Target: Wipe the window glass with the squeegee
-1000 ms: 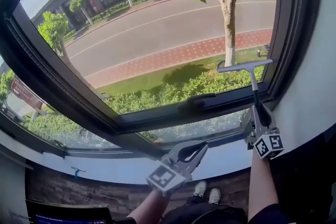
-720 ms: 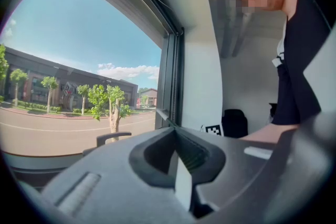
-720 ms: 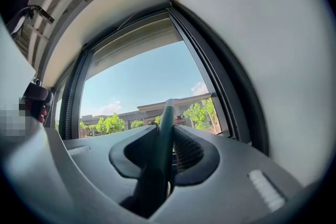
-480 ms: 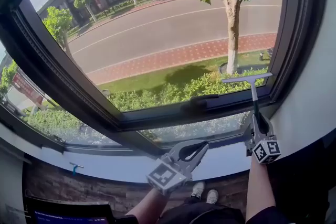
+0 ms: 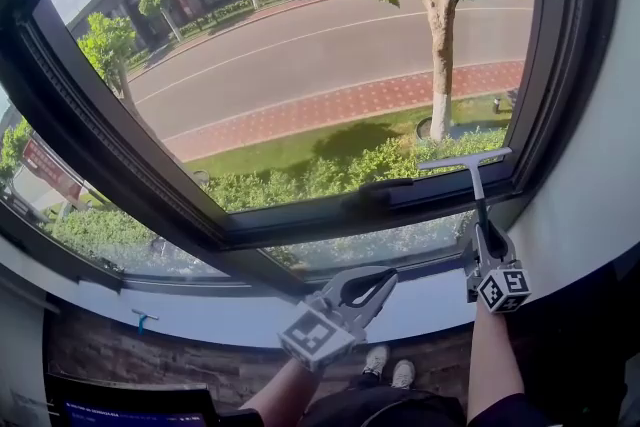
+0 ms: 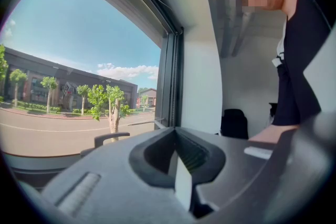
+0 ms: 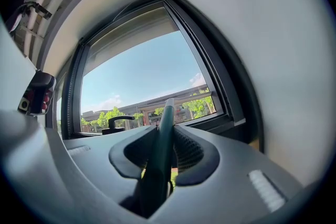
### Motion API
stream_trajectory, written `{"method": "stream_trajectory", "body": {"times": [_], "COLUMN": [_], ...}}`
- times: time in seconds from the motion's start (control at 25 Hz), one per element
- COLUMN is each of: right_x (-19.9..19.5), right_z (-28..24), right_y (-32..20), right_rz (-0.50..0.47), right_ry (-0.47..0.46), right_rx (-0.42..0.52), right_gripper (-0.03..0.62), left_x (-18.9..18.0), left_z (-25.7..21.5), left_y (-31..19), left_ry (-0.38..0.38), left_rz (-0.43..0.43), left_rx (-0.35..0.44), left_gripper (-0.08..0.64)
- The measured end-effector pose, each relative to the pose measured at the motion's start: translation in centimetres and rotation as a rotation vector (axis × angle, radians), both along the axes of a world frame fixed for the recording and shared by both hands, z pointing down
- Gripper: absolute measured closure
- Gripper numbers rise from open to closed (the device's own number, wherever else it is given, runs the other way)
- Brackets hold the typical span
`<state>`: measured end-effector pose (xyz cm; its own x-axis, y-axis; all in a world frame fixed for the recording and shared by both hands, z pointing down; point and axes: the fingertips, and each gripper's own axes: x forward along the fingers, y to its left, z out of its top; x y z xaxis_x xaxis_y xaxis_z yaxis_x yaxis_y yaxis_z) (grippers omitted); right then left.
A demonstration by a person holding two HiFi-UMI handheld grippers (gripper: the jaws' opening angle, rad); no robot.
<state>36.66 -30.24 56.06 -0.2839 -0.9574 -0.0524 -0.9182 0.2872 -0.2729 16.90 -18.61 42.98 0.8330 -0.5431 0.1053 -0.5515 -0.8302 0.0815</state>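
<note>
Our right gripper (image 5: pixel 483 240) clamps the squeegee (image 5: pixel 466 160) by its handle, blade on the window glass (image 5: pixel 300 65) at the pane's 4 o'clock corner. Our left gripper (image 5: pixel 365 287) hangs closed, empty. We judge this stroke near its end; how much glass is left unwiped we cannot tell.

You're getting hard daylight pouring through the window glass (image 5: pixel 330 65); the fisheye lenses are bending and darkening every view's edges.
</note>
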Motion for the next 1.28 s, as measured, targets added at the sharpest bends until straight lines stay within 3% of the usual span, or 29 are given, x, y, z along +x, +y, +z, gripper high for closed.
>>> {"method": "stream_trajectory", "body": {"times": [0.64,1.28], "right_x": [0.2,0.4], "right_z": [5.0,2.8], "right_y": [-0.1,1.3], "right_rz": [-0.022,-0.044], "right_ry": [0.033,0.042], "right_rx": [-0.123,-0.102], "right_gripper": [0.494,0.494], "left_x": [0.3,1.2], "left_z": [0.4,0.7], "left_y": [0.0,-0.2], "left_ry": [-0.009,-0.011], "left_rz": [-0.008,-0.001], "left_rx": [-0.004,0.000], "left_gripper": [0.557,0.557]}}
